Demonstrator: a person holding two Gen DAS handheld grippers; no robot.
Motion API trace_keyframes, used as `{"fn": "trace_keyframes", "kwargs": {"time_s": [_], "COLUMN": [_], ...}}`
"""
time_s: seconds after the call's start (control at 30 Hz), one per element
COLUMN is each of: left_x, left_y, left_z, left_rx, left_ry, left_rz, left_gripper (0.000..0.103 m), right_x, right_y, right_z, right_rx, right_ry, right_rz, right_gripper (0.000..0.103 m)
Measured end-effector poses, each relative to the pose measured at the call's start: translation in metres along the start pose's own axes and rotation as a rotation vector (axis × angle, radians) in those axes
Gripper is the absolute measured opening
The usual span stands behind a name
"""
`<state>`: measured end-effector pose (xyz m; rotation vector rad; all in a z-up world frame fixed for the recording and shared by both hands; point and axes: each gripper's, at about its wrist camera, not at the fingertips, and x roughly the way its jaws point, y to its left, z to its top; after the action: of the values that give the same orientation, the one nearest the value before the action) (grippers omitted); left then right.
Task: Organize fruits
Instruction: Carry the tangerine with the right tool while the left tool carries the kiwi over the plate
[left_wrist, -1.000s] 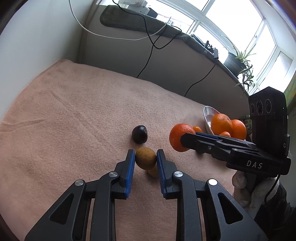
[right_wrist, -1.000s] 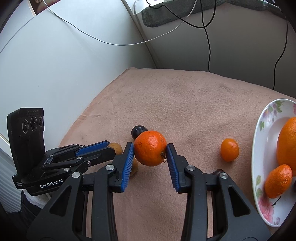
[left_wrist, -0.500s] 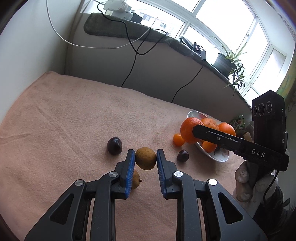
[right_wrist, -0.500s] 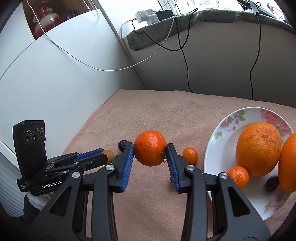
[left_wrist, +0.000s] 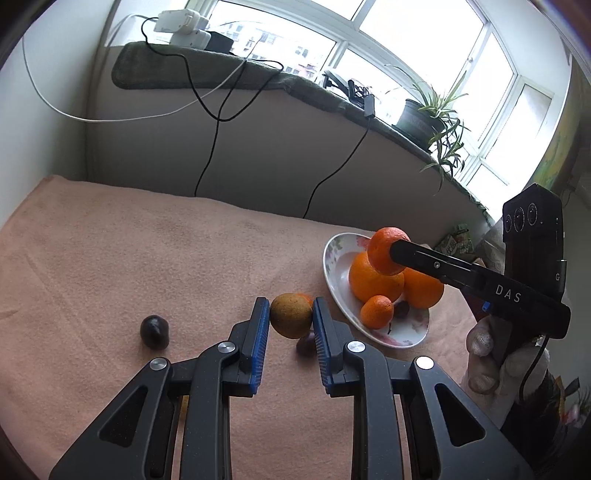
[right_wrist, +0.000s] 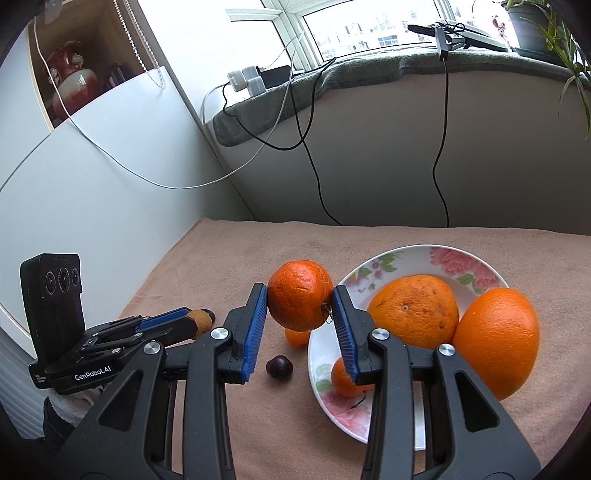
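My left gripper (left_wrist: 291, 314) is shut on a brownish-yellow fruit (left_wrist: 291, 314), held above the blanket left of the flowered plate (left_wrist: 334, 273). My right gripper (right_wrist: 300, 301) is shut on an orange mandarin (right_wrist: 300, 295), held at the plate's left rim (right_wrist: 413, 254). In the left wrist view the mandarin (left_wrist: 386, 249) hangs over the plate. The plate holds two large oranges (right_wrist: 413, 312), a small mandarin (left_wrist: 376, 312) and a dark plum (left_wrist: 402, 309). On the blanket lie a dark plum (left_wrist: 154, 331), another dark plum (right_wrist: 279, 365) and a small mandarin (right_wrist: 295, 336).
The peach blanket (left_wrist: 129, 266) covers the surface up to a grey wall with hanging black cables (left_wrist: 210, 147). A sill above carries a power strip (left_wrist: 181, 26) and a potted plant (left_wrist: 424, 118). A white cabinet (right_wrist: 92, 166) stands at the left.
Both grippers have moved right toward the plate with their fruits. The mandarin now hangs at the plate's rim, and the brownish fruit is closer to the plate.
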<state>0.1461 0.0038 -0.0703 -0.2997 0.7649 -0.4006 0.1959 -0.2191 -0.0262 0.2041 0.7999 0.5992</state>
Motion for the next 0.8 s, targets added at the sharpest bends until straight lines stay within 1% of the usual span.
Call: {"fn": "trace_keyframes", "kwargs": {"time_s": [0.33,0.47,0.8], "left_x": [0.022,0.03,0.051], "left_y": [-0.025,-0.031,-0.039], "left_z": [0.007,0.01,0.013], "left_rx": [0.04,0.03,0.046], "left_ry": [0.03,0.037,0.073], "left_rz": [-0.034,-0.058,-0.065], "left_gripper": [0.022,0.022,0.022], "right_x": [-0.015,-0.017,-0.005], "right_y": [-0.037,-0.051,-0.071], "right_z": [0.012,0.015,0.025], "right_rx": [0.019,0.028,0.035], "right_ry": [-0.025,-0.03,-0.006], "right_rz": [-0.067,-0.09,-0.124], "right_gripper": [0.038,0.038,0.038]}}
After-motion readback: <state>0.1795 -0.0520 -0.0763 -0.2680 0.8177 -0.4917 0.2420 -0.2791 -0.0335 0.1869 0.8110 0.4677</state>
